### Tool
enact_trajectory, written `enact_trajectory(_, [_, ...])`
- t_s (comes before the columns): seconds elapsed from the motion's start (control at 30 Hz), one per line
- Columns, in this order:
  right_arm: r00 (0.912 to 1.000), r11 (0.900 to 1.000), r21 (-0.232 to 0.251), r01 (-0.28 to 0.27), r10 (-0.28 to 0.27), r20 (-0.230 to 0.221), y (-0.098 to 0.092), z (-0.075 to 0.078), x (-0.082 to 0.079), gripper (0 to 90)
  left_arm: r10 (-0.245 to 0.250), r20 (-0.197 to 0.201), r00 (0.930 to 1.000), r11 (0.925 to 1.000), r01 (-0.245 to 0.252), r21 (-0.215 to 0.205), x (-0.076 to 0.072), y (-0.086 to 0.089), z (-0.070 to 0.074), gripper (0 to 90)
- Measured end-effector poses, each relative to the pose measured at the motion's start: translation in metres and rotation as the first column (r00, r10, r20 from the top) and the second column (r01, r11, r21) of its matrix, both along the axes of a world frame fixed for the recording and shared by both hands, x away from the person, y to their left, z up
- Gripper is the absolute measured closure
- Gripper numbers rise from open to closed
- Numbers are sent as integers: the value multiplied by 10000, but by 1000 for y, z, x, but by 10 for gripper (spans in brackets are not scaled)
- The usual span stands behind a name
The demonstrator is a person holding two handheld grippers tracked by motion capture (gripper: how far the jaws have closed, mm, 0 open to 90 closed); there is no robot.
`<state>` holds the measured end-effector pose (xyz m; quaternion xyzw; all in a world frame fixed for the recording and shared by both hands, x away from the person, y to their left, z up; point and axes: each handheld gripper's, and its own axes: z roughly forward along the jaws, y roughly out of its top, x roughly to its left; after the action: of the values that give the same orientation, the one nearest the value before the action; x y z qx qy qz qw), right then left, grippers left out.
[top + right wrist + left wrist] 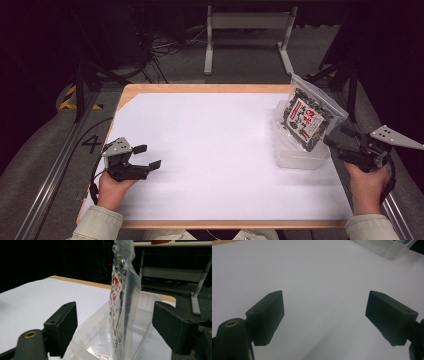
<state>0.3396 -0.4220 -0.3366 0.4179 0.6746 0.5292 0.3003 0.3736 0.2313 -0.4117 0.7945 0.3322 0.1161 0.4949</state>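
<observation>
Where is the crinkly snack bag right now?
In the high view the snack bag stands tilted in the clear plastic tub at the table's right side, just ahead of the right gripper, whose open jaws sit on either side of it.

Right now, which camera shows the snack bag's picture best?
The high view: the snack bag faces it, leaning in the clear plastic bin. The right gripper view sees the bag edge-on; the left gripper view catches just the bin's corner.
</observation>
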Motion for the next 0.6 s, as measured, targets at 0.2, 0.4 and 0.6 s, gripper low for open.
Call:
enact_trajectory(0.2, [9988, 9988, -374, -314, 328, 370, 11, 9, -18, 165, -72, 31, 10000, 10000, 72, -13, 0, -2, 0, 160])
enact_trajectory(0.4, [9939, 9954, -431, -851, 878, 661, 31, 18, -31, 79, -116, 146, 9998, 9999, 117, -69, -1, -2, 1, 157])
enact_trajectory(0.6, [9833, 9865, -260, -1616, 1632, 807, 51, 19, -32, 7, -218, 221, 9995, 9994, 223, -254, -3, -2, 2, 154])
